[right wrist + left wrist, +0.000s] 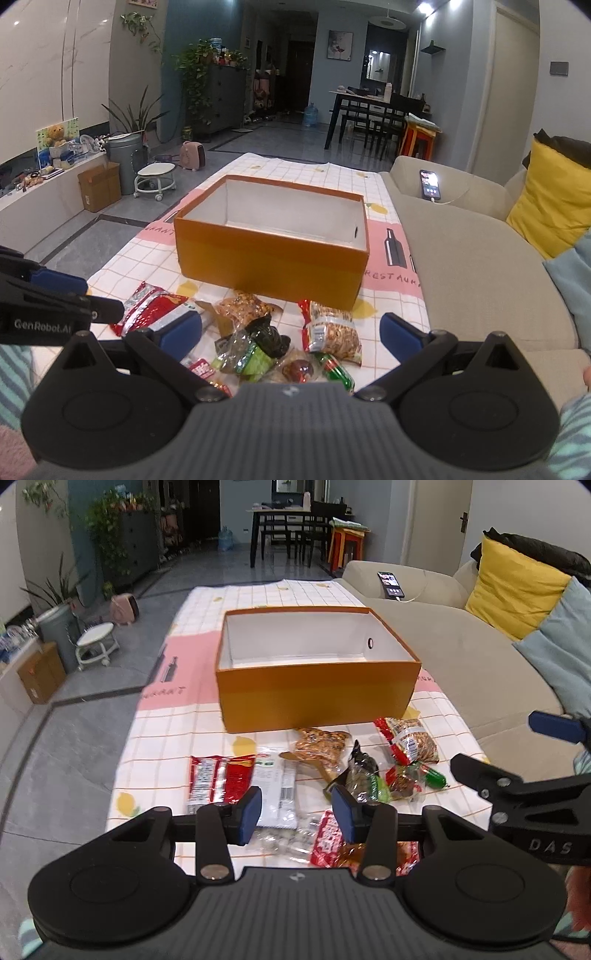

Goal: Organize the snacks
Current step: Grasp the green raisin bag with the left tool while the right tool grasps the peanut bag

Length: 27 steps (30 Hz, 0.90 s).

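Left wrist view: the left gripper [297, 814] hung over the near snacks, its blue pads partly closed with a gap between them, pinching nothing. Its body hid the lower parts of the white packet [277, 788] and the red wrapper [327, 840]. The orange box [317, 698] stood empty on the checked cloth [159, 720], beyond the snack pile. The right gripper [517, 775] was cut off at the right edge.

Right wrist view: the right gripper [291, 332] was spread wide above the pile, holding nothing. Its body hid the nearest snacks. Only here was the peanut bag [332, 332] seen whole, near the box [269, 266]. The left gripper [55, 299] entered from the left, mostly cut off.
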Each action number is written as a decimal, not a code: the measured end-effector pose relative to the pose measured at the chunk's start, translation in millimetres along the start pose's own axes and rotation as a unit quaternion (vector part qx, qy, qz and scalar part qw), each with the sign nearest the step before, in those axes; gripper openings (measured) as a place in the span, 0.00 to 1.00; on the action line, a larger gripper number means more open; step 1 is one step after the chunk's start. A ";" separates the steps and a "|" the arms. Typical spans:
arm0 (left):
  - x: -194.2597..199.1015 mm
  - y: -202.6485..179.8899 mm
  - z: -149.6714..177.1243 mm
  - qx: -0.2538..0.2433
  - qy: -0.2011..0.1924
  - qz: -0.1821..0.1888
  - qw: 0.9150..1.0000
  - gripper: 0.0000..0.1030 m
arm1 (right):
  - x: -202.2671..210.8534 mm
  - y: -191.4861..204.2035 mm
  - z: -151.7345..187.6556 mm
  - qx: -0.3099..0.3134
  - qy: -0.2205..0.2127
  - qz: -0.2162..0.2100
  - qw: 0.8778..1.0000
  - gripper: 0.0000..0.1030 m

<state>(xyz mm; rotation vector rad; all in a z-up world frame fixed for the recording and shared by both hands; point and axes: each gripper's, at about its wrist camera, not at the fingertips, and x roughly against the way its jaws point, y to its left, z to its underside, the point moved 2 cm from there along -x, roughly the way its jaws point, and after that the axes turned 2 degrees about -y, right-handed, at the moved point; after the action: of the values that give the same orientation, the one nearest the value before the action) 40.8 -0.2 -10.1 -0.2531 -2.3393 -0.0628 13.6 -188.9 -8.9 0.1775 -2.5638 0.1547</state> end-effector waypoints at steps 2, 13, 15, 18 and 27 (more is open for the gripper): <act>-10.1 0.4 -4.9 0.008 0.007 0.016 1.000 0.50 | -9.7 -2.1 -1.7 -0.007 0.008 -0.008 1.000 0.93; -68.2 -16.6 -9.5 0.029 0.045 0.062 0.997 0.65 | -74.3 -25.0 3.7 -0.014 0.055 0.000 0.998 0.72; -79.3 -21.3 -7.4 0.028 0.053 0.066 0.996 0.65 | -87.5 -31.6 7.6 -0.019 0.069 -0.003 0.997 0.70; -96.8 -28.5 -3.7 0.022 0.067 0.072 0.995 0.65 | -107.8 -40.8 14.0 -0.023 0.087 -0.015 0.996 0.67; -144.1 -36.2 5.7 0.032 0.118 0.076 0.990 0.66 | -158.3 -58.0 27.1 -0.014 0.117 -0.036 0.992 0.76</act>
<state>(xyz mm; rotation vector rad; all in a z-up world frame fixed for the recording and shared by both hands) 128.3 -58.5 -115.2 -0.3712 -2.0759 0.0555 140.7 -235.1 -113.1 0.2272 -2.3218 0.1067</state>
